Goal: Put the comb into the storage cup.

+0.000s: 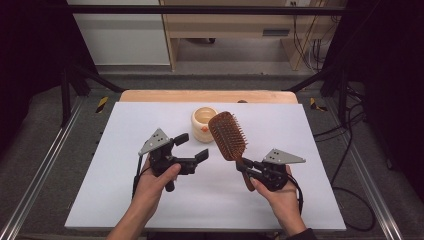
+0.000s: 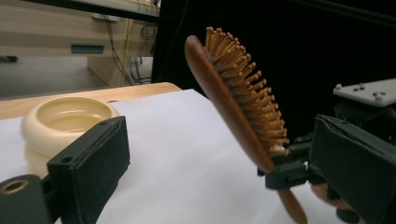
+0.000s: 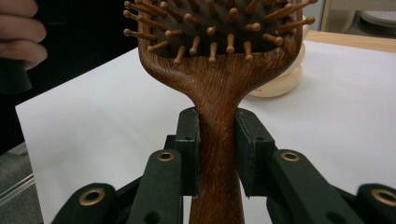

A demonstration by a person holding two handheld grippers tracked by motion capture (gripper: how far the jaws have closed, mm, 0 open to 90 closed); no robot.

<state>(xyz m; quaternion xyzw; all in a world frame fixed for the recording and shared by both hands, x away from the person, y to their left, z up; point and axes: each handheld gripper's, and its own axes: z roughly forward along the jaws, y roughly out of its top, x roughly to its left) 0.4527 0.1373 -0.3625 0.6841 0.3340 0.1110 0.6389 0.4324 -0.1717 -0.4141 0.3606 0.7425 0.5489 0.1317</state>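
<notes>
Your right gripper (image 1: 243,165) clamps the hairbrush (image 1: 228,135) by its handle, hiding part of it; your left gripper (image 1: 192,147) hovers with jaws apart, beside the bowl (image 1: 204,122).

light: even, bright on table (image 1: 150,200) | surroundings: dark | shadows: soft | focus: slightly soft

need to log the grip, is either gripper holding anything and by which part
The right gripper clamps the brown wooden paddle hairbrush by the neck of its handle, just below the bristled head. The left gripper is open and holds nothing.
</notes>
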